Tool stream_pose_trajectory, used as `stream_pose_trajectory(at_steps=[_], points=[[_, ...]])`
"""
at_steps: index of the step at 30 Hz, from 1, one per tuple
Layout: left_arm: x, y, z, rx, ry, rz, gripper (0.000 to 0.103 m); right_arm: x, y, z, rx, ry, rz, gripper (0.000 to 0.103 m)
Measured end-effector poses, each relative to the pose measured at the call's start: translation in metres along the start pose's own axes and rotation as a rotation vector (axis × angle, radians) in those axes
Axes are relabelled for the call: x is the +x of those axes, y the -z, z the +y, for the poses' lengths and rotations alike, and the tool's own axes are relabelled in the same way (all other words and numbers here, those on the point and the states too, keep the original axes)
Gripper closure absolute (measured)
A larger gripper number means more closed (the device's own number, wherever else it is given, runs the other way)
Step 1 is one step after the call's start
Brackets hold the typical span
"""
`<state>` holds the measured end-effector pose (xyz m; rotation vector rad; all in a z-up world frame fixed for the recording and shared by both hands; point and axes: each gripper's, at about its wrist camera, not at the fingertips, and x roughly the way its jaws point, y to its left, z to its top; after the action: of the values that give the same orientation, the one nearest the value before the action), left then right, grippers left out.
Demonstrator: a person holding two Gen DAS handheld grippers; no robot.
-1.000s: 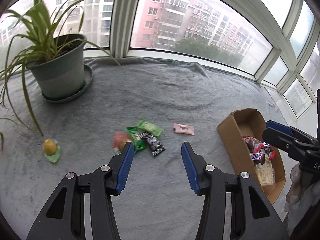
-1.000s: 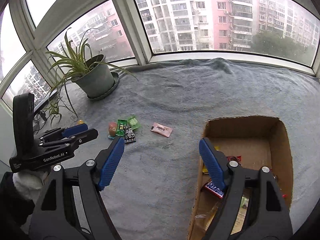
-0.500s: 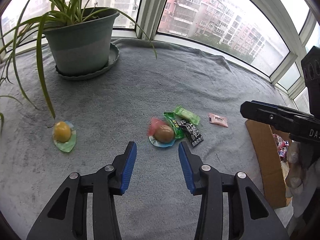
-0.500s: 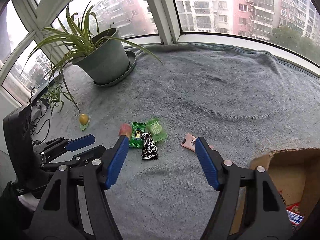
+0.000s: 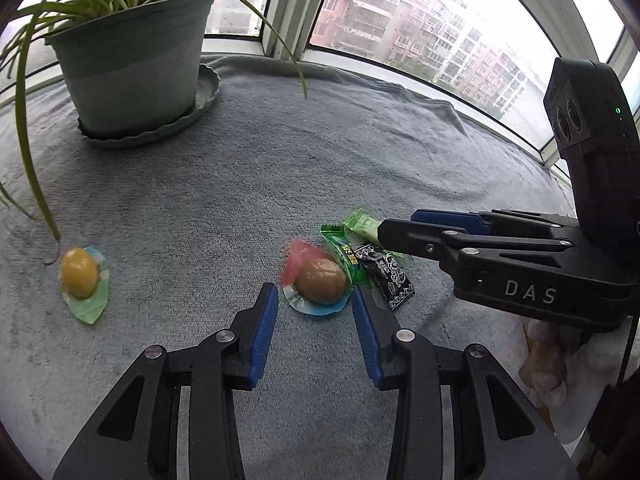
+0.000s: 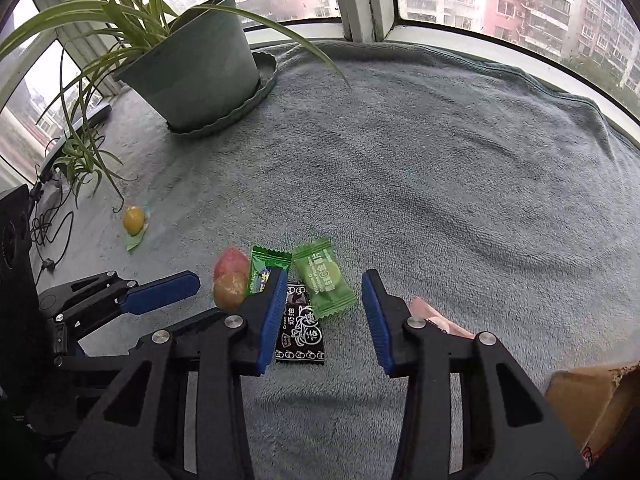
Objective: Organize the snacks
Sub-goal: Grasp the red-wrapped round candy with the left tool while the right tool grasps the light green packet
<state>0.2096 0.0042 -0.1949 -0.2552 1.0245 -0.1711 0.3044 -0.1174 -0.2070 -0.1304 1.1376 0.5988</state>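
A small heap of snacks lies on the grey blanket (image 5: 280, 152): a brown jelly cup with a red lid (image 5: 320, 280), two green candy packets (image 6: 323, 276) and a black packet (image 6: 300, 330). My left gripper (image 5: 314, 304) is open, its jaws on either side of the brown jelly cup, just short of it. My right gripper (image 6: 323, 292) is open over the light green packet and the black packet. It shows from the side in the left wrist view (image 5: 404, 232). A yellow jelly cup (image 5: 80, 274) lies apart at the left. A pink packet (image 6: 432, 314) is half hidden behind my right finger.
A green potted plant on a saucer (image 5: 136, 64) stands at the back left, long leaves hanging over the blanket. A corner of the cardboard box (image 6: 588, 400) shows at the lower right of the right wrist view. Windows run along the far edge. Cables (image 6: 48, 236) lie at the far left.
Both grippers have moved left and closer to the snack heap. The box has slid almost out of the right wrist view. The left jaws now flank the brown jelly cup.
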Motion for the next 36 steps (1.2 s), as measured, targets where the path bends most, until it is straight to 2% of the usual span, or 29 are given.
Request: stream_pose_trajectory(at_steps=[9,12,18,36], points=[[0.012,-0.003,-0.004,0.023,0.002,0.008,0.068,0.014,-0.002,0.013,-0.091,0.062,0.017,0.064],[0.014,-0.005,-0.006,0.040,0.003,0.004,0.074,0.013,-0.002,0.012,-0.108,0.078,0.021,0.070],[0.013,-0.003,-0.004,0.044,0.003,-0.014,0.076,0.008,0.001,0.009,-0.120,0.083,0.021,0.079],[0.002,0.007,0.005,-0.004,0.026,-0.007,0.077,0.004,0.010,0.015,-0.105,0.069,0.011,0.079]])
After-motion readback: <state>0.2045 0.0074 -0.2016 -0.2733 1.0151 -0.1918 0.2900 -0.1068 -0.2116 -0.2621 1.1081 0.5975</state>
